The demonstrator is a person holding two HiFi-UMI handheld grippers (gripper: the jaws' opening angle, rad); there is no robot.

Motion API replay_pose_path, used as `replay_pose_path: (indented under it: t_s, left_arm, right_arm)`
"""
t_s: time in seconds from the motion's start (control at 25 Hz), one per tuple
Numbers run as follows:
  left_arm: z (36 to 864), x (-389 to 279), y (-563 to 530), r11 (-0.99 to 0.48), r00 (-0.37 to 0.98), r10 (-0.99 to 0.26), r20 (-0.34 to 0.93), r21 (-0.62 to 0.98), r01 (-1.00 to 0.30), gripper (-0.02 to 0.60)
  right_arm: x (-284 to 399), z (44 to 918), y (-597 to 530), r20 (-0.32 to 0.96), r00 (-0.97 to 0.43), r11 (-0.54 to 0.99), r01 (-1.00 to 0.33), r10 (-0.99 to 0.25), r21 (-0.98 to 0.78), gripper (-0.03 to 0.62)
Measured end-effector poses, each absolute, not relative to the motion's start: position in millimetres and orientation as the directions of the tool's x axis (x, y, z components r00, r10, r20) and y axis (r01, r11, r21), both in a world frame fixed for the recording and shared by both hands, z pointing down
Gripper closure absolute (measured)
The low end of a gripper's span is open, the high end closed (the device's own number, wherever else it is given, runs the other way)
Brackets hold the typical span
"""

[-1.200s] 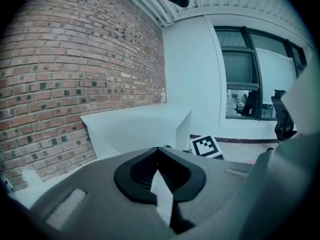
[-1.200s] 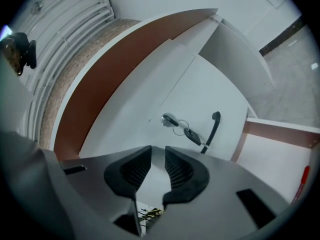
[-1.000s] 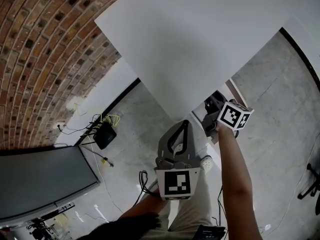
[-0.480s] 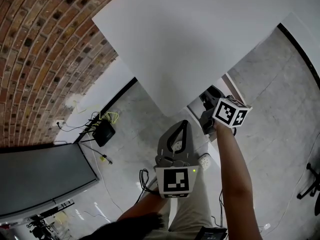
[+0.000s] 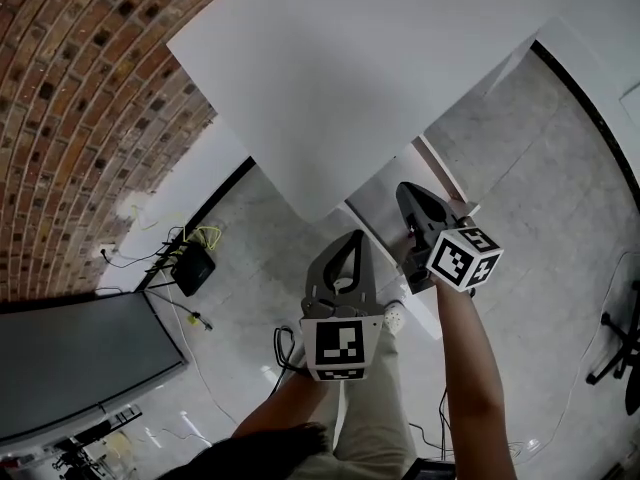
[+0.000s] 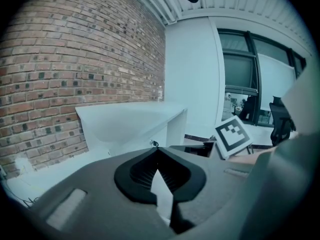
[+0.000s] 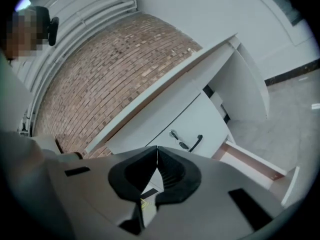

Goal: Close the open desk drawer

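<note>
Your right gripper [image 5: 406,194], jaws just snapped shut on nothing, hangs near the open drawer [image 7: 252,161], which juts from under the white desk [image 5: 380,58] at 4 o'clock in the right gripper view. Set the closed tips flat on its front and push straight along the runners. Your left gripper [image 5: 354,238] is clenched and empty. In the head view, a brick wall [image 5: 80,98] stands at 10 o'clock and grey floor [image 5: 540,198] lies at 3.

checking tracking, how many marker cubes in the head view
2: a cube on the left gripper; a cube right of it on the right gripper, tongs just closed empty.
</note>
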State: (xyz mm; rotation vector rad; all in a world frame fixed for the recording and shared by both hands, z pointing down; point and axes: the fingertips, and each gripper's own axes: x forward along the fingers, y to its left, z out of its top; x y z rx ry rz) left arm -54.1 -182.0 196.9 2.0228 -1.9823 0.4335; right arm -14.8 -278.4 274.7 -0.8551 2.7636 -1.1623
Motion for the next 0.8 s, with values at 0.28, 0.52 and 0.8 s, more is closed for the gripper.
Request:
replay_pose_path:
  t_s: [0.28, 0.52, 0.8]
  left_arm:
    - [189.6, -32.1, -191.4, -0.099, 0.105, -0.930, 0.352, 0.034, -0.995, 0.575]
    - [179.3, -2.9, -192.4, -0.225, 0.231, -0.914, 0.334, 0.057, -0.973, 0.575]
    - [185.8, 19.3, -192.1, -0.345, 0.361, -0.877, 0.318, 0.107, -0.932, 0.575]
  right_arm:
    - [23.9, 241.3, -249.5, 0.167, -0.809, 0.627, -0.551, -0.564, -0.550, 0.583]
    - [51.7, 216.2, -217.9, 0.187, -0.747, 0.609, -0.638, -0.637, -0.472, 0.583]
    - [89.9, 222.5, -194.0, 0.184, -0.642, 0.508, -0.723, -0.744, -0.467, 0.583]
